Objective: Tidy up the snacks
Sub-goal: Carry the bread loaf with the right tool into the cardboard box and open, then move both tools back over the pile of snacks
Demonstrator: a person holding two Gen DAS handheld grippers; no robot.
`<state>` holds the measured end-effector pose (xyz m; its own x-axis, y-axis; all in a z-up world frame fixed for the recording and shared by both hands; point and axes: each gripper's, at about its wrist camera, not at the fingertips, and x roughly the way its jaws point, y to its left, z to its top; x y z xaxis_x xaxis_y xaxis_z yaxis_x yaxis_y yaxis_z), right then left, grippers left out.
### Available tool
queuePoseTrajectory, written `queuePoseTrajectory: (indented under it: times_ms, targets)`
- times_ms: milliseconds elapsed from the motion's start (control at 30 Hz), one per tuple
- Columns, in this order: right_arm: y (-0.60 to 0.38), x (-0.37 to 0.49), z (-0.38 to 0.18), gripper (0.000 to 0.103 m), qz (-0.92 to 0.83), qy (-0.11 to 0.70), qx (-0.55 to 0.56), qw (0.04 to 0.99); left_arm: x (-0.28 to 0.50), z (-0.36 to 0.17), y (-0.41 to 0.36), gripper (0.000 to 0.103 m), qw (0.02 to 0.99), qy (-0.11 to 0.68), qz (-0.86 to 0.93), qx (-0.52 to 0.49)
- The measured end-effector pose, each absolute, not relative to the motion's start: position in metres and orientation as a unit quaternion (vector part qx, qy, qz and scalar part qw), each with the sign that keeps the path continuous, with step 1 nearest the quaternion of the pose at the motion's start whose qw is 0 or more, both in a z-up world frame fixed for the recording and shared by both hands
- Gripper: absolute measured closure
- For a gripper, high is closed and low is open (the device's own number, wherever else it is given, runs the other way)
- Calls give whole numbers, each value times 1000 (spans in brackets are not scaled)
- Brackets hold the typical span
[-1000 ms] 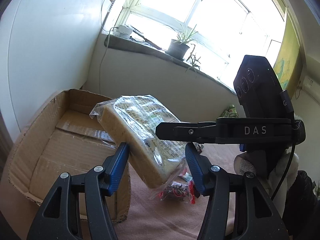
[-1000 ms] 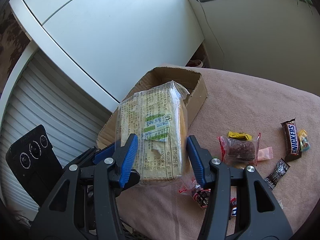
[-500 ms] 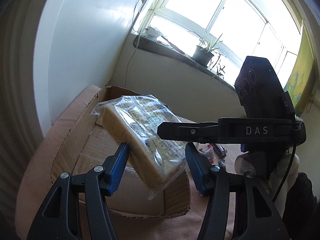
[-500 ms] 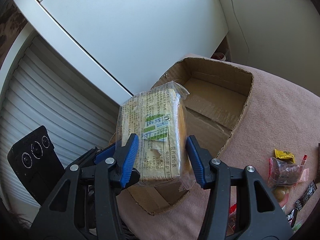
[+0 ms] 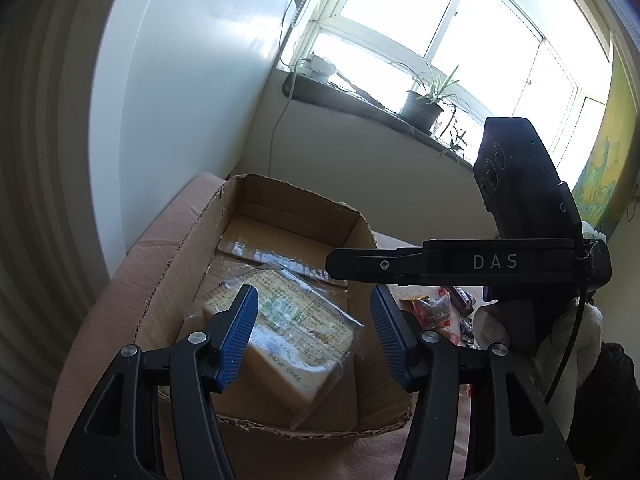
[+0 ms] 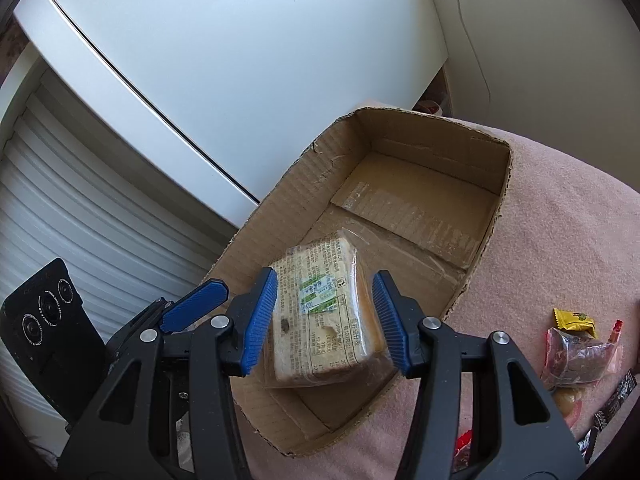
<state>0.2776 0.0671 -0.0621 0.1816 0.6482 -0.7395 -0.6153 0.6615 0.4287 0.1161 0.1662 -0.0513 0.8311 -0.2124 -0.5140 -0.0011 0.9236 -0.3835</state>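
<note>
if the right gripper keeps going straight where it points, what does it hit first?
Most likely the wrapped bread loaf, which sits between the right gripper fingers, low inside the cardboard box. Whether the pads actually press on it is unclear. Past the loaf comes the box floor. Depth is hard to judge through the fisheye.

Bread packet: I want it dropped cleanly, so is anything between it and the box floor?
Nothing visible. The bread packet, between the pads of the right gripper, is inside the cardboard box, whose floor around it is bare.
</note>
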Motion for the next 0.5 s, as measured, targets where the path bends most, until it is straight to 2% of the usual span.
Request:
queuePoseTrajectory:
  times_ms: [333, 367, 433, 500]
  targets:
    - [46, 273, -48, 49, 386, 468, -13, 795, 115, -48, 156, 46, 940, 285, -65, -174]
    - [41, 272, -46, 48, 382, 463, -18, 800, 116, -47, 153, 46, 941, 284, -66, -170]
    - [28, 270, -42, 38, 370, 453, -24, 811, 117, -45, 145, 46, 943, 282, -70, -160]
    - [13, 269, -39, 37, 356, 445, -28, 822, 118, -43, 138, 46, 943, 282, -79, -157]
